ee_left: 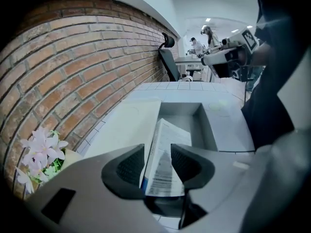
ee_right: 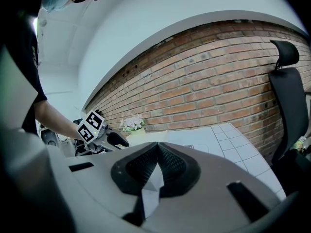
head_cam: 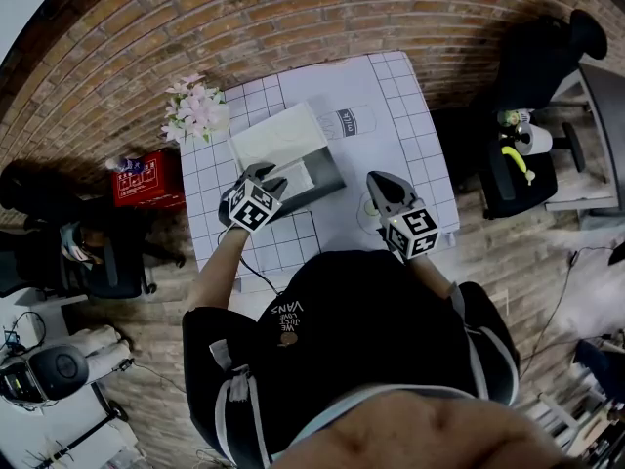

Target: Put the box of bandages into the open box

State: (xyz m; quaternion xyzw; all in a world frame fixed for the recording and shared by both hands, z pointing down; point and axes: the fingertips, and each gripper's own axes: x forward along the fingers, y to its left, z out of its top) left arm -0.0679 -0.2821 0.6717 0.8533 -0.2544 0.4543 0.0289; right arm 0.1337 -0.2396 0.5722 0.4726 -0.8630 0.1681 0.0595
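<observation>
One white grid-patterned tabletop (head_cam: 415,135) carries a grey rectangular open box (head_cam: 330,176), with its flat white lid (head_cam: 276,135) lying open just beside it on the brick-wall side. The left gripper (head_cam: 262,172) hangs over the box's near end, its fingers spread wide on either side of the white printed carton of bandages (ee_left: 165,154). This carton reaches into the grey box, its near end between the pads. The right gripper (head_cam: 381,186) hovers over the table to the right, fingers closed together on nothing. Pale pink flowers (head_cam: 195,110) sit at the table's far left corner.
</observation>
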